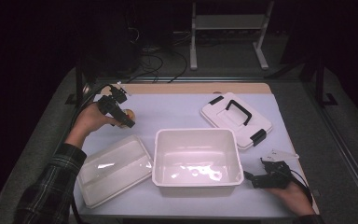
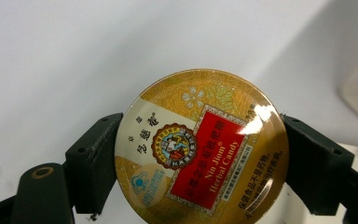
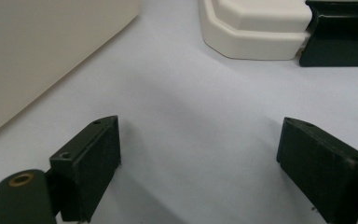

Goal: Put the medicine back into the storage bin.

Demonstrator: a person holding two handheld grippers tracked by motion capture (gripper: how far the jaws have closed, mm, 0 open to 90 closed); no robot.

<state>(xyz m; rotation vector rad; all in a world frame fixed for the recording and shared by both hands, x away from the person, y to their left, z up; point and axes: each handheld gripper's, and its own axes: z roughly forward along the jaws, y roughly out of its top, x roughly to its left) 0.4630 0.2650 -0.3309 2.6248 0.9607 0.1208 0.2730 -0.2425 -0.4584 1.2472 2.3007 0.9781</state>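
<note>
A round gold candy tin (image 2: 200,147) with a red label sits between the two black jaws of my left gripper (image 2: 200,158), which press its sides. From above, the left gripper (image 1: 121,115) holds the tin (image 1: 128,113) over the white sheet at the far left, behind the clear tray. My right gripper (image 1: 248,177) rests low at the near right, beside the white tub (image 1: 196,135). Its jaws (image 3: 200,163) stand wide apart with only bare sheet between them.
A clear shallow tray (image 1: 114,169) lies at the near left. The white lid with black handle and clips (image 1: 235,119) lies at the far right, its corner (image 3: 256,32) ahead of the right gripper. The tub wall (image 3: 37,56) stands to that gripper's left.
</note>
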